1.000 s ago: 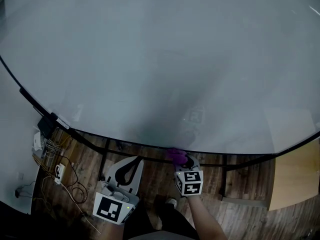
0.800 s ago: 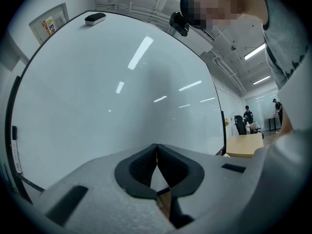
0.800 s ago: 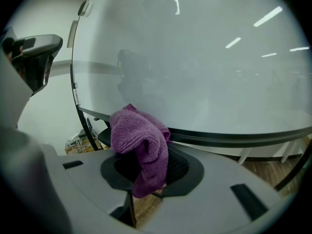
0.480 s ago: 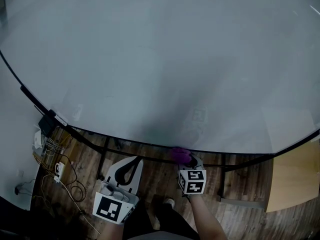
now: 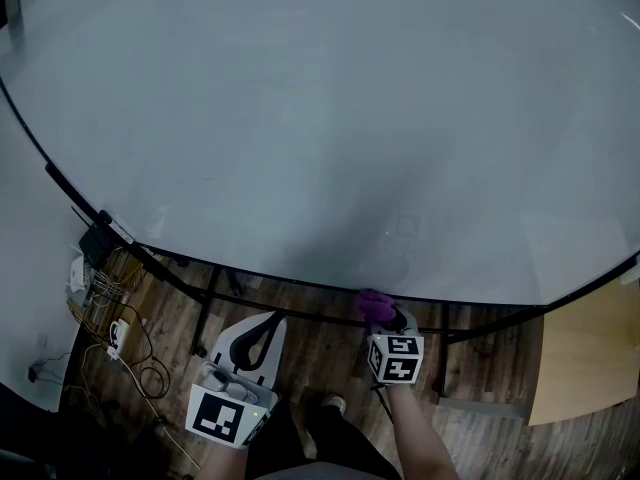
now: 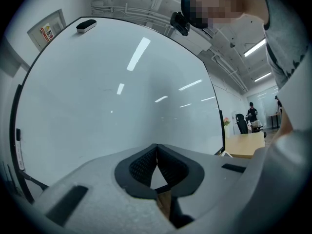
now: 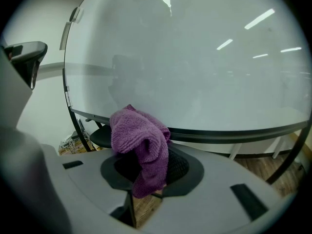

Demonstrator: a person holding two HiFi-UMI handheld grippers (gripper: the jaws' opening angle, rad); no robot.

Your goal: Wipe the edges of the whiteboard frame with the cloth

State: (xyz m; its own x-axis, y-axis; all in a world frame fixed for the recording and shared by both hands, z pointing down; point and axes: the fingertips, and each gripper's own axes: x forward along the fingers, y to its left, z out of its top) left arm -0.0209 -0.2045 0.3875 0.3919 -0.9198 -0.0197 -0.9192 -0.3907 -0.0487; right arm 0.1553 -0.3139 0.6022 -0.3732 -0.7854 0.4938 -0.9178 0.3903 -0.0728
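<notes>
Tongs, two. Right tongs [image 7: 146, 165]: clamped on purple cloth [image 7: 139, 139], which bunches above the tips and hangs down between them. Cloth sits at the bottom edge of the whiteboard frame [image 5: 280, 281], right of that edge's middle, seemingly touching the black rail. Left tongs [image 6: 156, 152]: tips closed together, nothing held, below the bottom edge and clear of the frame, left of the right tongs. Whiteboard [image 5: 320, 118]: blank, with ceiling lights reflected in it. Eraser [image 6: 86, 25]: on the top edge, near a corner. Wooden floor [image 5: 310, 353]: under the board. Cables [image 5: 110, 318]: tangled below the bottom-left corner. Desk [image 5: 585, 353]: light wood, beside the bottom-right corner.
</notes>
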